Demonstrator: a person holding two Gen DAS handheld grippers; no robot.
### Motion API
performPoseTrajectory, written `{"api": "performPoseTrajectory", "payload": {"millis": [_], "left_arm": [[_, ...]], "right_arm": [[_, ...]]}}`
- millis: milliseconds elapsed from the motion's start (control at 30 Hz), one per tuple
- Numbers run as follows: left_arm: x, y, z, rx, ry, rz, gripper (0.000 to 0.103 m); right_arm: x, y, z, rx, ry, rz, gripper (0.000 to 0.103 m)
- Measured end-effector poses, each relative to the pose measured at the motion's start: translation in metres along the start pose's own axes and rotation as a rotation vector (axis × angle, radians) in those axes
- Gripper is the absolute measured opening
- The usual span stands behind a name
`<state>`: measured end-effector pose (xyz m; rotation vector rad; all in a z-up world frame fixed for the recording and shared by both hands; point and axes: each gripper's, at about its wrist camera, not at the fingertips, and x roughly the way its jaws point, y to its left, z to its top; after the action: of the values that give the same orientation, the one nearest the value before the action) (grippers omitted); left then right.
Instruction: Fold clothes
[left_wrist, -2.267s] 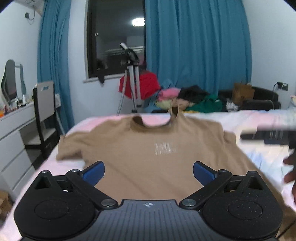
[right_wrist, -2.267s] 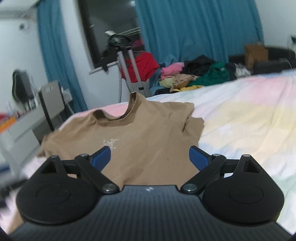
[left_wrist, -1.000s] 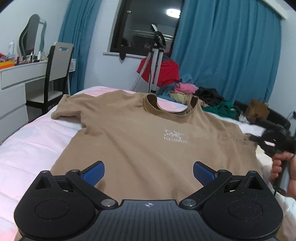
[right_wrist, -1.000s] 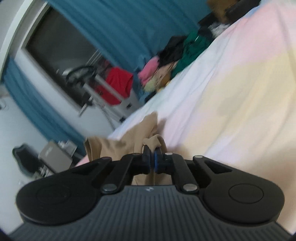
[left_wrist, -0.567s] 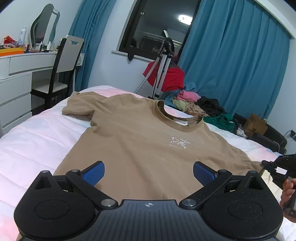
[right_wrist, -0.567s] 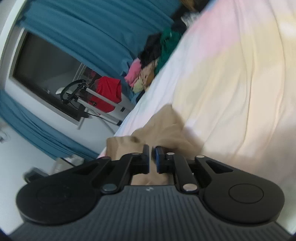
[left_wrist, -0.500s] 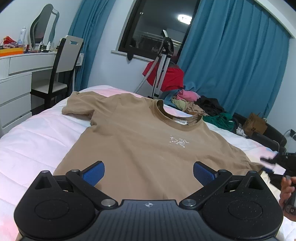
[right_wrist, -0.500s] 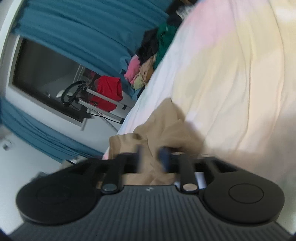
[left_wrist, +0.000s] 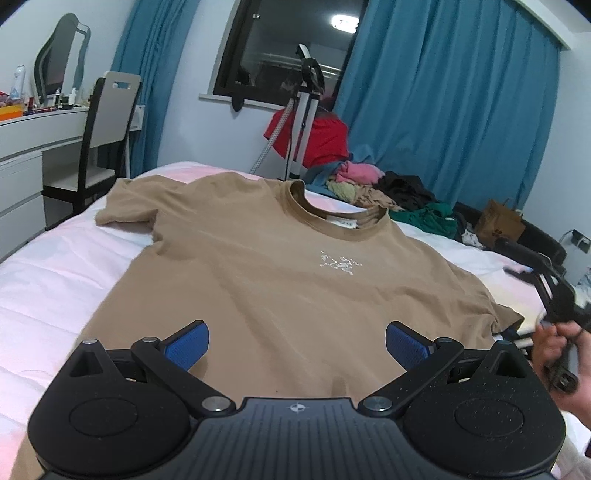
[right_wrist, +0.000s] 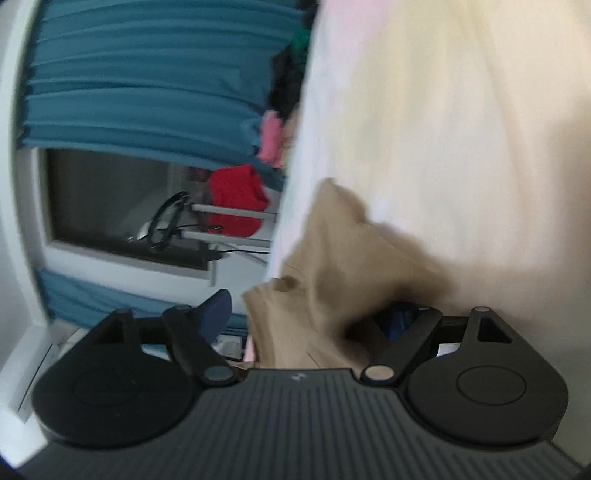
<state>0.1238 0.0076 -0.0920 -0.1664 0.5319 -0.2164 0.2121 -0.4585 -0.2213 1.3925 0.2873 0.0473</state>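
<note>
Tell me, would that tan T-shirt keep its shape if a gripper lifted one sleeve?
Probably not. The T-shirt lies flat with soft wrinkles on the bed, so it likely droops and bunches. It looks thin, so probably light. Near the right gripper it already crumples.

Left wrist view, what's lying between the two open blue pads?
Only the tan T-shirt, spread flat on the bed, lies between the left tool's pads.

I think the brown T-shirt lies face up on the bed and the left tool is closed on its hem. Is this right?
Not quite. The brown T-shirt lies face up on the bed, but the left tool is open, holding nothing; the left wrist view shows this.
</note>
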Motion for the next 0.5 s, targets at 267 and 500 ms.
{"api": "performPoseTrajectory", "payload": {"millis": [267,500], "left_arm": [[0.009,-0.008,-0.002,0.043,-0.010,-0.044,0.103],[0.020,-0.008,-0.006,0.059,0.011,-0.052,0.103]], "right_arm": [[0.049,-0.002,0.013,-0.022,-0.025,0.036,0.085],[0.058,0.005,0.024,-0.063,-0.110,0.070,0.085]]}}
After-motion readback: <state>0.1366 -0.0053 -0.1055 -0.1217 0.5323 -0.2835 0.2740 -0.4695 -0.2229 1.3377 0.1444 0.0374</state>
